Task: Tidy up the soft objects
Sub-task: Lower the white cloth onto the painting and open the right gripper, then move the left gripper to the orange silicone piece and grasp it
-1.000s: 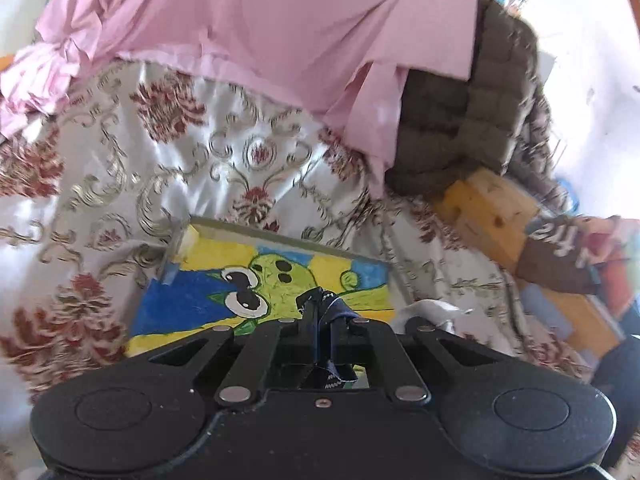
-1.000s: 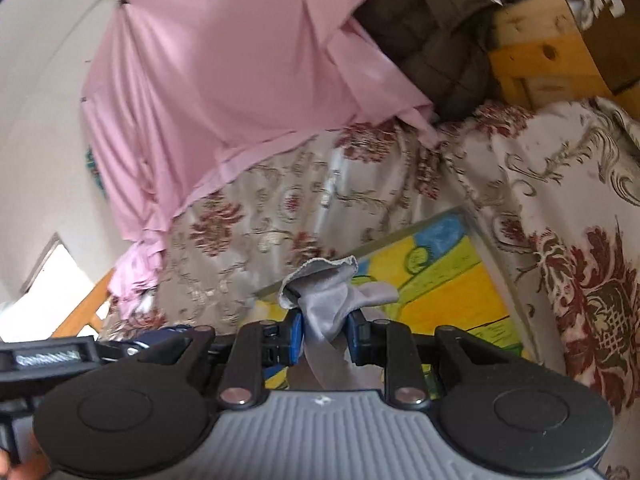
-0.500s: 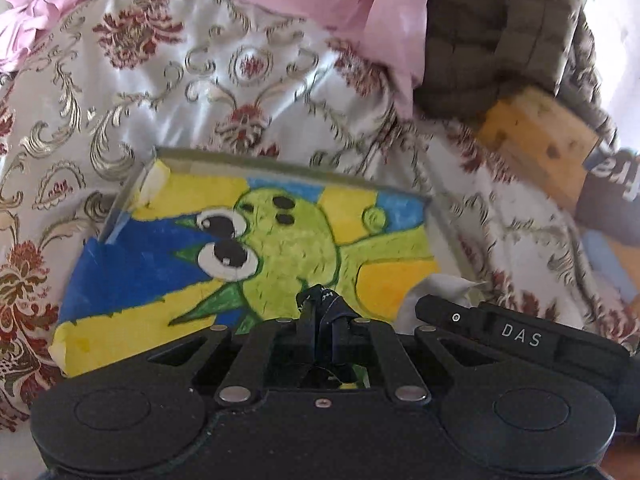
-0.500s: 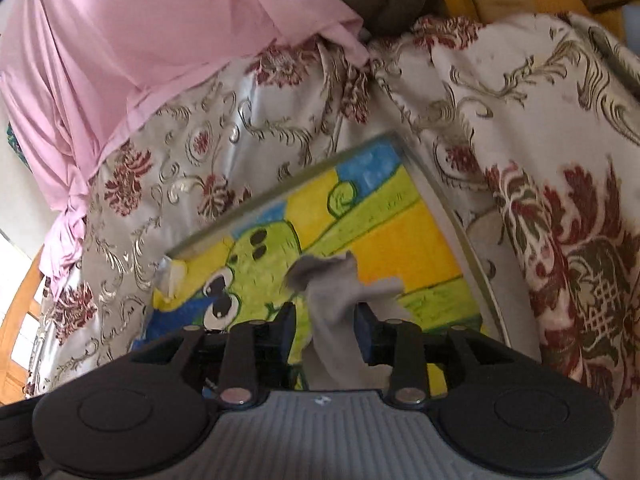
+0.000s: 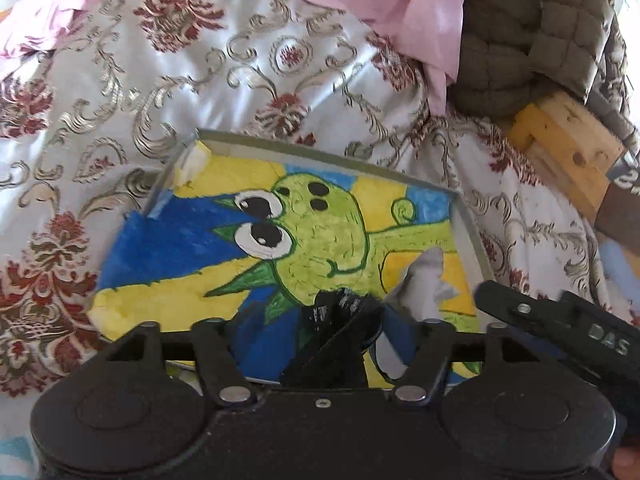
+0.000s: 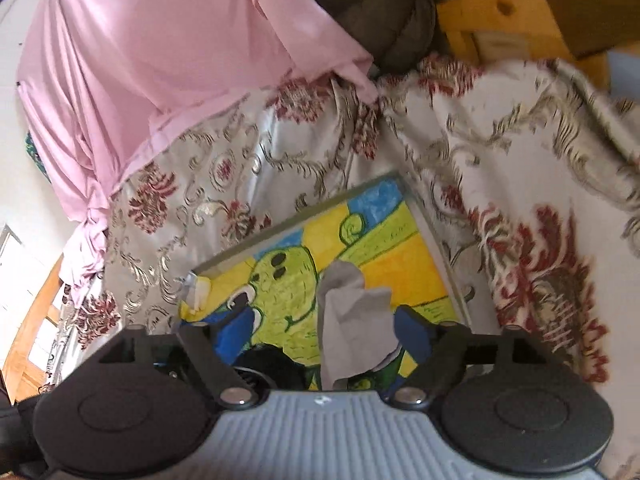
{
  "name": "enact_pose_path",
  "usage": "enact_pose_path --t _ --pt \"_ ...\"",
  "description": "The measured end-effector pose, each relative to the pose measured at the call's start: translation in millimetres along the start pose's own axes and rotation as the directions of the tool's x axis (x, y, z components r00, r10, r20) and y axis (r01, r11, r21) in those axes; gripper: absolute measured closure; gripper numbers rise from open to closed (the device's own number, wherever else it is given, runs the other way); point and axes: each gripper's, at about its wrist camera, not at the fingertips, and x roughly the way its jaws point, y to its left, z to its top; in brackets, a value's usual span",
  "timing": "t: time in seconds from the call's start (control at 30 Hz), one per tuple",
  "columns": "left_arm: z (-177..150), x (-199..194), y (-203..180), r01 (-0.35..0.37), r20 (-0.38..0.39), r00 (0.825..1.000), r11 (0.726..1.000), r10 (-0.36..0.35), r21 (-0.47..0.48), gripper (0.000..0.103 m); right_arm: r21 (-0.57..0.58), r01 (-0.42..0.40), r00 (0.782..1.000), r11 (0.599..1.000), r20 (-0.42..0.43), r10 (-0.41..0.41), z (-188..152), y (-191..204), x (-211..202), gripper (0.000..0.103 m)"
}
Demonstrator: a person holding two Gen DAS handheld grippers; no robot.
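Observation:
A shallow tray (image 5: pixel 320 152) lined with a green cartoon drawing lies on the floral bedspread. My left gripper (image 5: pixel 320 332) hovers over its near edge with its jaws opening. A black sock (image 5: pixel 340 332) lies loose between them on the tray. My right gripper (image 6: pixel 324 332) is just to the right, its jaws opening too. A grey sock (image 6: pixel 352 320) stands crumpled between its blue pads (image 6: pixel 412 332), nearer the right one. The grey sock (image 5: pixel 426 280) and the right gripper's body (image 5: pixel 560 328) also show in the left wrist view. The tray rim (image 6: pixel 288 224) shows in the right wrist view.
The floral bedspread (image 5: pixel 120 80) surrounds the tray. A pink cloth (image 6: pixel 180 60) hangs behind it. A brown quilted cushion (image 5: pixel 520 40) and a yellow wooden box (image 5: pixel 568 160) sit at the back right.
Both grippers came closer to the tray. Both pairs of jaws spread from shut on the socks to wide apart, and the black and grey socks now sit loose on the tray.

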Motion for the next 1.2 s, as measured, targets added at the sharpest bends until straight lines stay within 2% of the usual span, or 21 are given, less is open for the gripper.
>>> enact_pose_path --t 0.17,0.27,0.4,0.5,0.67,0.8,0.97,1.2 --pt "0 -34 -3 -0.013 0.058 0.998 1.000 0.012 0.010 0.026 -0.036 -0.018 0.996 0.999 0.087 0.021 1 7 -41 0.010" --pt "-5 -62 -4 -0.010 0.120 0.993 1.000 0.007 0.021 0.020 -0.067 -0.027 0.989 0.997 0.142 0.036 -3 13 -66 0.006" --pt "-21 -101 -6 -0.004 0.222 0.975 0.999 -0.003 0.034 0.014 -0.124 -0.018 0.977 0.992 0.209 0.044 -18 24 -99 0.000" --pt "-38 -128 -6 -0.006 0.284 0.959 0.999 -0.007 0.045 0.010 -0.166 -0.010 0.968 0.986 0.247 0.051 -34 32 -122 0.000" --pt "-69 -167 -4 -0.006 0.350 0.937 0.999 -0.013 0.051 0.006 -0.215 0.010 0.953 0.977 0.297 0.056 -68 41 -160 0.000" --pt "-98 -197 -1 -0.027 0.418 0.909 0.997 -0.005 0.071 0.001 -0.217 0.042 0.943 0.975 0.331 0.033 -103 40 -186 0.000" --pt "-134 -223 7 -0.042 0.449 0.894 0.996 0.000 0.083 0.001 -0.186 0.047 0.942 0.981 0.335 0.019 -135 34 -211 0.000" --pt "-174 -245 19 -0.057 0.451 0.892 0.996 0.022 0.064 0.001 -0.156 0.061 0.946 0.986 0.324 -0.007 -167 29 -235 0.000"
